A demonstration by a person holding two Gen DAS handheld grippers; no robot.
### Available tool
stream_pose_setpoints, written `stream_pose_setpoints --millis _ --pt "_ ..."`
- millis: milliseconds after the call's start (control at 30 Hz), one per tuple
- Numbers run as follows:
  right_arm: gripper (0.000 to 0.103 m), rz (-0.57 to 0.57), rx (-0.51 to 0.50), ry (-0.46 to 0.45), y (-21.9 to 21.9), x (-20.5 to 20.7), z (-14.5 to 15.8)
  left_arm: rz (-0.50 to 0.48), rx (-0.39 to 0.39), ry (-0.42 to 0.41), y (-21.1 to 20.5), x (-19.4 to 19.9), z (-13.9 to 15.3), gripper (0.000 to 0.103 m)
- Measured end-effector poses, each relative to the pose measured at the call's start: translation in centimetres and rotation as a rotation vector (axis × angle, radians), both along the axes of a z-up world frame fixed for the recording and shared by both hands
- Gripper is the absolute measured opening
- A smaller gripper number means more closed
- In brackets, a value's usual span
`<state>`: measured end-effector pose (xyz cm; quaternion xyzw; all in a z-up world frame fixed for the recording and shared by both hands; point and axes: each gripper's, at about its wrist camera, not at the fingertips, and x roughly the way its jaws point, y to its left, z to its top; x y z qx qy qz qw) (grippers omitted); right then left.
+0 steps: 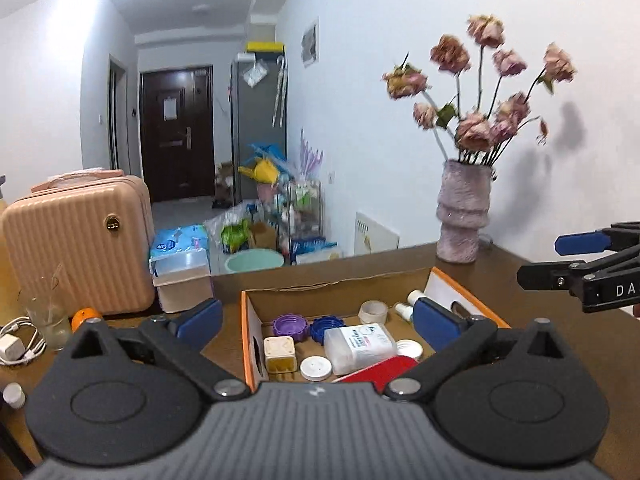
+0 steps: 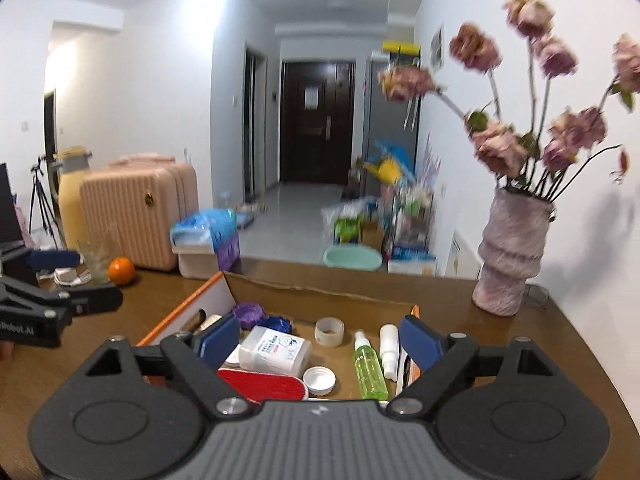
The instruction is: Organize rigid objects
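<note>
Brown cardboard makes up the open box [image 1: 256, 312] that sits on the wooden table [image 1: 520, 268]. Its outer side has an orange edge. Lots of small hard things lie inside it.

In the left wrist view, a purple lid [image 1: 291, 326] and a blue lid [image 1: 327, 327] lie side by side near the back of the box. A cream square plug [image 1: 280, 354] rests at the left side, just beside a round white cap [image 1: 316, 368]. A clear plastic box with a white label [image 1: 358, 346] lies in the middle. A roll of clear tape [image 1: 373, 311] stands near the back wall. A flat red thing [image 1: 380, 368] lies at the front.

In the right wrist view, a green spray bottle [image 2: 370, 368] and a small white bottle [image 2: 389, 350] lie next to each other at the right side of the box. A white screw cap [image 2: 319, 380] sits just to their left.

The left gripper [image 1: 318, 318] hangs over the box with its blue tongs spread wide and nothing between them. The right gripper [image 2: 320, 338] is also over the box, tongs spread wide, holding nothing.

A pale purple vase [image 1: 464, 212] with dried pink flowers [image 1: 480, 80] stands on the table by the wall, behind the box. An orange [image 2: 121, 271] and a drinking glass [image 2: 94, 260] sit on the table to the left, well apart from the box. A white charger with its cable [image 1: 16, 344] lies near them. A pink suitcase [image 1: 76, 248] stands past the table edge.
</note>
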<state>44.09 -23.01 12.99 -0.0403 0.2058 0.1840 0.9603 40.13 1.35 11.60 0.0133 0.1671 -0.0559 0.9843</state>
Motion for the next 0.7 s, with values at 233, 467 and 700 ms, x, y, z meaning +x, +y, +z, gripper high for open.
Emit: stream_pose_setpoints --millis 233,467,700 --pt "0.1 -0.075 0.062 -0.157 -0.4 -5.4 -3.5 -0.004 -0.027 -0.173 -0.5 -5.9 -2.8 0.103" --pt "0.103 -0.07 0.024 -0.215 0.6 -10.1 -6.1 0.051 -0.056 -0.272 0.0 -11.1 -4.5 0.103" --pt "0.103 -0.105 0.088 -0.215 0.4 -14.1 -7.0 0.103 -0.039 -0.288 0.5 -15.2 -5.2 0.103"
